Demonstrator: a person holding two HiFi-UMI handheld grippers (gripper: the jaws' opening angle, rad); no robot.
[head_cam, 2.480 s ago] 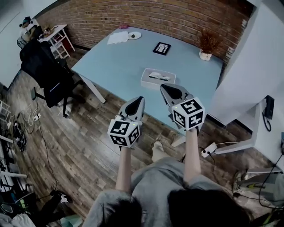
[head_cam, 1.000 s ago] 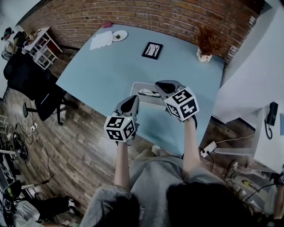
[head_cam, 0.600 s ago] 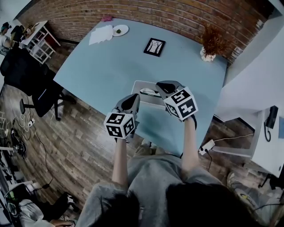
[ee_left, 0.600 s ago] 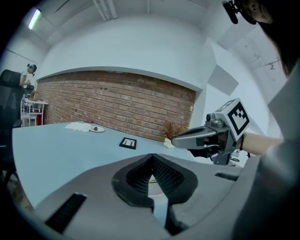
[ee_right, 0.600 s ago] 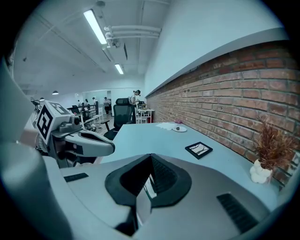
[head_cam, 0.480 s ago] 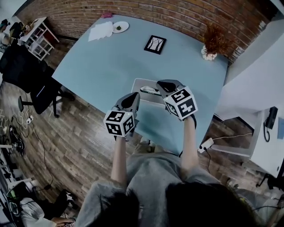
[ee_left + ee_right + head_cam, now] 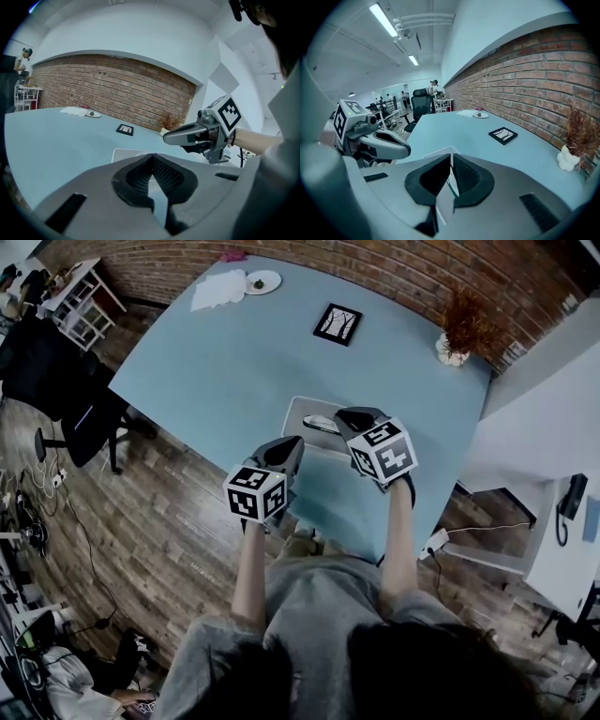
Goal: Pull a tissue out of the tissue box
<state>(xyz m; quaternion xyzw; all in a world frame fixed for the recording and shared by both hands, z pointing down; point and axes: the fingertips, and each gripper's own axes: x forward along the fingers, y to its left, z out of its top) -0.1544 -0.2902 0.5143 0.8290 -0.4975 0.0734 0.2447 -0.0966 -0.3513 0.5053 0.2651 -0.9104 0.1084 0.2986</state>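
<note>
- It was an open-plan office.
- A black swivel office chair (image 7: 56, 371) stood beside the large pale-blue table (image 7: 234, 352).
- Long ceiling strip lights (image 7: 384, 19) ran overhead.

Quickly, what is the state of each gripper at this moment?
Left gripper: closed, jaw tips together, holding nothing.
Right gripper: closed, jaws almost touching, holding nothing.

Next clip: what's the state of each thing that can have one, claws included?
Left claw: shut, empty.
Right claw: shut, empty.
Tissue box: flat on the table, tissue not yet pulled out.
Picture frame: lying flat.
Potted plant: upright.
Plate: flat, something small on it.
</note>
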